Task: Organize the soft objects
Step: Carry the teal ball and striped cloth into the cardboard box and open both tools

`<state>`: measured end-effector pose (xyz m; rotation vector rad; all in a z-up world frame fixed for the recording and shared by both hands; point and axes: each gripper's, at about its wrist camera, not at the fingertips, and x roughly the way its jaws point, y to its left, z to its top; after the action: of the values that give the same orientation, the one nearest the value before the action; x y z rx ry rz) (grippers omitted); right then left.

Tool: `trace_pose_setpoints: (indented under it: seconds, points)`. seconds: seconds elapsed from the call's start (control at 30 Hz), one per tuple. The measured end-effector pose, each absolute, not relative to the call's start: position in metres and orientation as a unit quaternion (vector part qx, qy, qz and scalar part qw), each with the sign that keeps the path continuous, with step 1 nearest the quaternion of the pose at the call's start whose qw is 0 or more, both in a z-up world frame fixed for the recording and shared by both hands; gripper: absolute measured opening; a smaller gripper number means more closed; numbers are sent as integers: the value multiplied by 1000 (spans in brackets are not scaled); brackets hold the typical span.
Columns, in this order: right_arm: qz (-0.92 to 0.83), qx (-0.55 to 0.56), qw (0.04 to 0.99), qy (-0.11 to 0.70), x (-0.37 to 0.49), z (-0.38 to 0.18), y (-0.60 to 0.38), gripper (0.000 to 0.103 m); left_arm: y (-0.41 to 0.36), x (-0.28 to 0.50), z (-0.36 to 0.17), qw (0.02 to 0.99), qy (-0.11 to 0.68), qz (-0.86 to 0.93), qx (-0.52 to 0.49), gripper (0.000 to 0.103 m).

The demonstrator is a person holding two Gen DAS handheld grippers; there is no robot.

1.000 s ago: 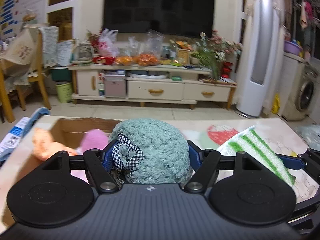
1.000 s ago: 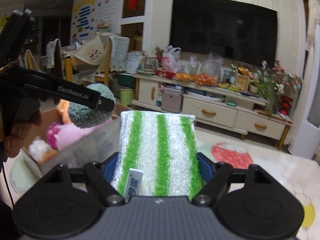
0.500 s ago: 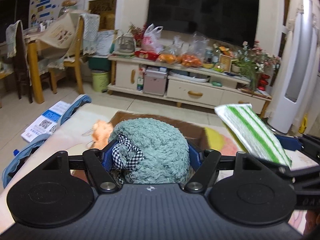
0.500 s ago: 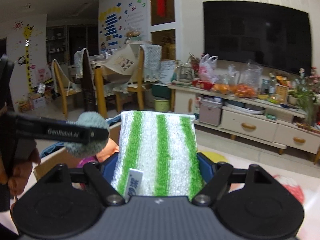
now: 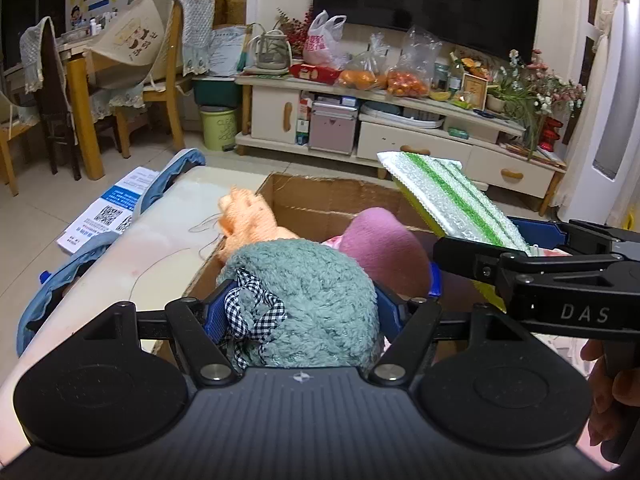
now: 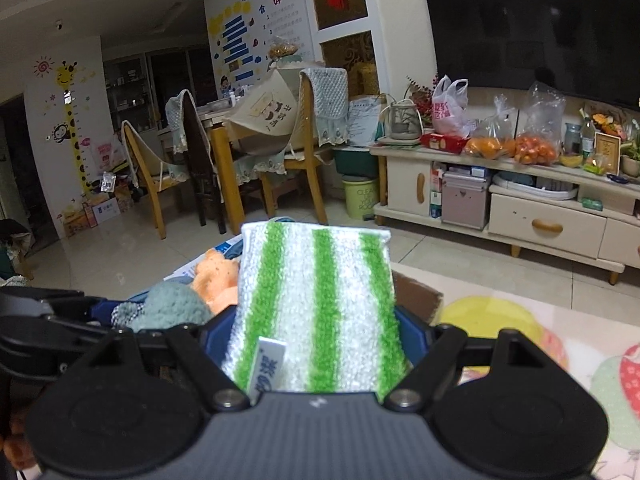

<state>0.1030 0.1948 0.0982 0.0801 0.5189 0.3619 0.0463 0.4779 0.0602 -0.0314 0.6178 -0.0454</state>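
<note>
My left gripper [image 5: 306, 312] is shut on a fluffy teal plush ball [image 5: 308, 300] with a black-and-white checked ribbon, held over the near edge of an open cardboard box [image 5: 320, 198]. Inside the box lie a pink plush [image 5: 380, 240] and an orange plush [image 5: 248, 220] at its left rim. My right gripper [image 6: 316, 332] is shut on a green-and-white striped cloth pad [image 6: 316, 304] with a small white label. In the left wrist view that pad [image 5: 448, 200] hangs over the box's right side. The teal ball [image 6: 172, 308] shows left of the pad in the right wrist view.
The box stands on a pale table with a fruit-print cover [image 6: 540, 344]. A blue fabric strap [image 5: 120, 232] drapes over the table's left edge, above papers on the floor [image 5: 108, 212]. Beyond are a TV cabinet [image 5: 400, 132] and dining chairs [image 5: 160, 80].
Both grippers have swung left toward the box, still gripping their loads. The striped pad has come over the box's right side, and the teal ball now hangs over its near edge.
</note>
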Motion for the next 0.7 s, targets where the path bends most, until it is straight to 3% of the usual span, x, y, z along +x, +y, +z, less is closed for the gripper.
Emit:
trace_pose_setpoints:
  seconds: [0.7]
  points:
    - [176,39,947,267,120,94,201,82,481,45,56,949,315,4,-16,88]
